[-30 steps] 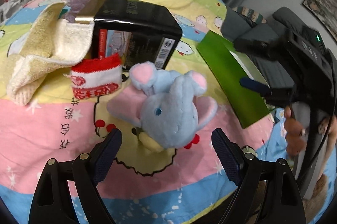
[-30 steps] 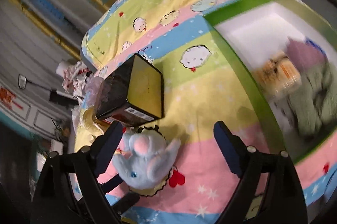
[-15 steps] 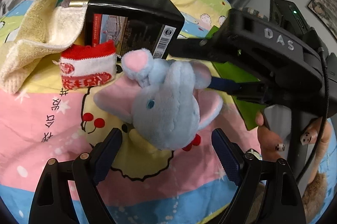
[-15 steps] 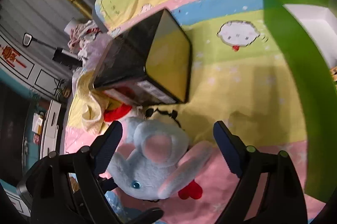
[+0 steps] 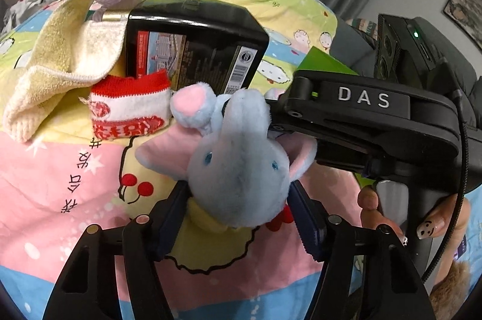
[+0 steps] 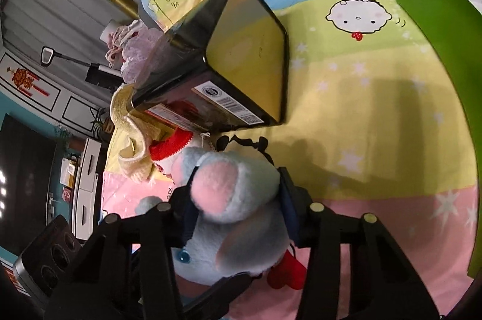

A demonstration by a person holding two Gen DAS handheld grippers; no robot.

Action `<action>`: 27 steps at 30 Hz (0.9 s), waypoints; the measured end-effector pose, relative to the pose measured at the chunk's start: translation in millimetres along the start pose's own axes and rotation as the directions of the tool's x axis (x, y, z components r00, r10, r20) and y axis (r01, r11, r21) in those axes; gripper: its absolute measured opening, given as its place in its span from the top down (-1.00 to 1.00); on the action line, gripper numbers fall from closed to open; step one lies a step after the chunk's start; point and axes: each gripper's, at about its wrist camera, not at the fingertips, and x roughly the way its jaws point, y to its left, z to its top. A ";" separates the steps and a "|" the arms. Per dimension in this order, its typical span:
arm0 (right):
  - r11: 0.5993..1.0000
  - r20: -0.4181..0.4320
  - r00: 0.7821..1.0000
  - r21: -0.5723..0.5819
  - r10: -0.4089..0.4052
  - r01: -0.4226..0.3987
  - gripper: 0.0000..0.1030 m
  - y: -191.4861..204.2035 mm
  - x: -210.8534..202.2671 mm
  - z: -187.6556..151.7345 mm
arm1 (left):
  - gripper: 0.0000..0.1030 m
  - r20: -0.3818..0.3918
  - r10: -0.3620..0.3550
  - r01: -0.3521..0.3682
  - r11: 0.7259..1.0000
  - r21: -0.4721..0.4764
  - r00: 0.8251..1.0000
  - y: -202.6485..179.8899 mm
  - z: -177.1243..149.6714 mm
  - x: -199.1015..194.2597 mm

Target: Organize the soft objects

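Blue plush (image 5: 241,169) with pink ears lying on the sheet (image 5: 60,184), left gripper (image 5: 238,217) pinching its head, right gripper (image 6: 238,214) pinching its upper part from the side, black box (image 5: 192,48) just beyond.

The left tool (image 5: 238,217) clamps the blue plush elephant (image 5: 238,163), whose far end the right tool (image 5: 271,121) also grips.
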 end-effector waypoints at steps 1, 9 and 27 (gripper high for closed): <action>1.000 0.011 1.000 0.000 0.004 -0.004 0.12 0.4 -4.7 -0.4 | -0.30 0.004 -0.012 0.012 1.000 0.003 1.000 -0.9 1.0 -2.8; 1.000 0.180 0.984 0.003 0.005 -0.005 0.12 7.1 -64.3 1.7 | -0.30 0.092 -0.098 0.083 0.986 0.147 0.991 -38.2 12.8 -26.4; 0.963 0.521 0.839 0.268 -0.157 0.014 0.11 -73.9 -192.9 2.0 | -0.30 -0.002 -0.348 0.318 0.856 0.407 0.938 -163.1 56.8 12.8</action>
